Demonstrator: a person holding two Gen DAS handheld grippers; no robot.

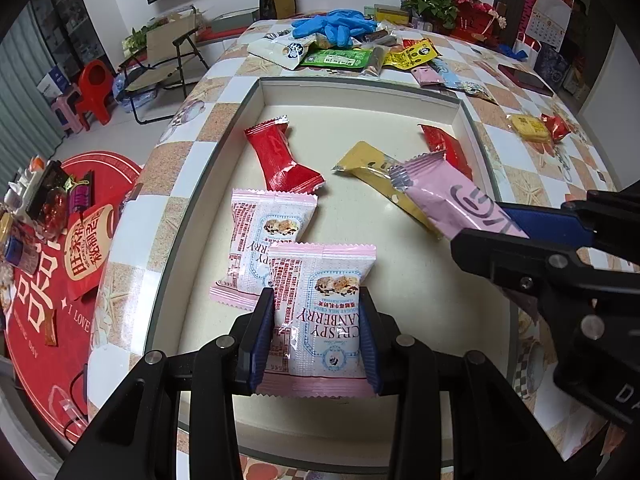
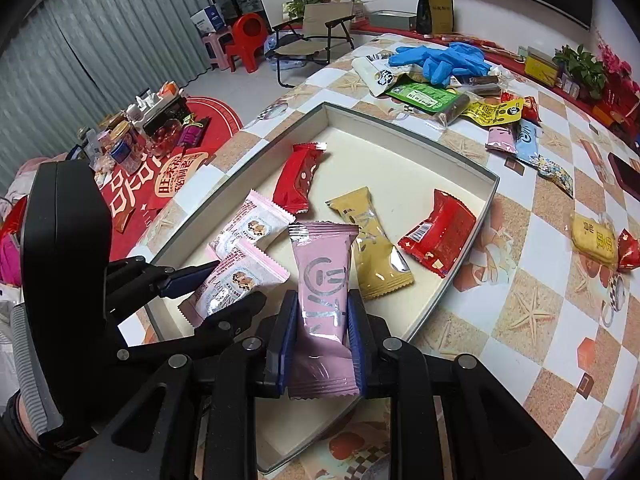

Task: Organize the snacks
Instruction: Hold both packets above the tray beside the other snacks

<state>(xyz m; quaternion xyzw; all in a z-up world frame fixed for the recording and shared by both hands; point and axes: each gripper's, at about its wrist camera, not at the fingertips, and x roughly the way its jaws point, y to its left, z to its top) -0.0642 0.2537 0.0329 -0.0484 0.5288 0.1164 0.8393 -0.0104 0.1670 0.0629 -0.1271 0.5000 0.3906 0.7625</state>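
Observation:
A shallow cream-lined box (image 1: 360,90) (image 2: 404,130) lies on the checkered table. My left gripper (image 1: 316,320) (image 2: 224,292) is shut on a pink-and-white cranberry crisp packet (image 1: 324,280) (image 2: 240,276) over the box's near left part. A matching cranberry packet (image 1: 260,224) (image 2: 256,224) lies just behind it. My right gripper (image 2: 320,320) (image 1: 496,228) is shut on a plain pink packet (image 2: 322,276) (image 1: 444,196), above a yellow packet (image 1: 364,164) (image 2: 376,248). Two red packets (image 1: 280,160) (image 2: 440,232) also lie in the box.
Loose snack packets and blue gloves (image 1: 336,28) (image 2: 440,60) are heaped at the table's far end. A yellow cake (image 1: 528,128) (image 2: 594,240) and a red sweet lie to the right of the box. The table's left edge drops to a red floor mat (image 1: 48,280) with jars.

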